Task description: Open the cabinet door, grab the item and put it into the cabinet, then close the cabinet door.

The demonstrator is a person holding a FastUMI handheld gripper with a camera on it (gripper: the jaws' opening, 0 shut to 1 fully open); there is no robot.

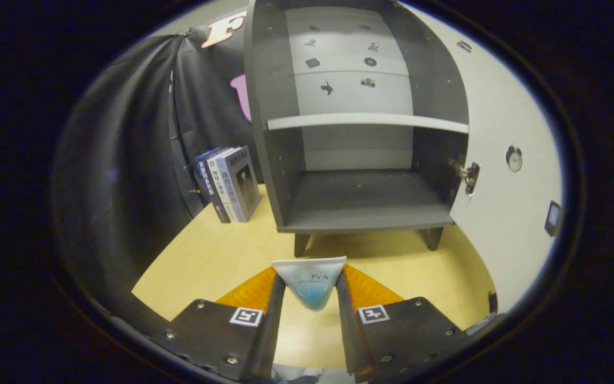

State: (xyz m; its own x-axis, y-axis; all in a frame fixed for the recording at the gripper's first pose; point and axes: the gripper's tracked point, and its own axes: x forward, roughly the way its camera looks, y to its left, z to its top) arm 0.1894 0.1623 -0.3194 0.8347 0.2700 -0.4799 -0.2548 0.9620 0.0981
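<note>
Gripper [309,290] clamps the tube [309,282] between both fingers, aimed at the open cabinet [363,205], door [504,176] swung clear for placing.

The tool [309,290] grips a white tube [310,280] with a blue lower part, both fingers [275,309] pressing on its sides, and holds it above the yellow wooden bench [221,256]. Beyond the fingers stands a grey cabinet [360,133] on short legs, its door [504,176] swung open to the right. A pale shelf [365,121] splits the inside; the lower compartment is bare. Small dark stickers dot the back panel above the shelf. Left of the cabinet, three books [229,184] stand upright against the black cloth wall [126,160].
</note>
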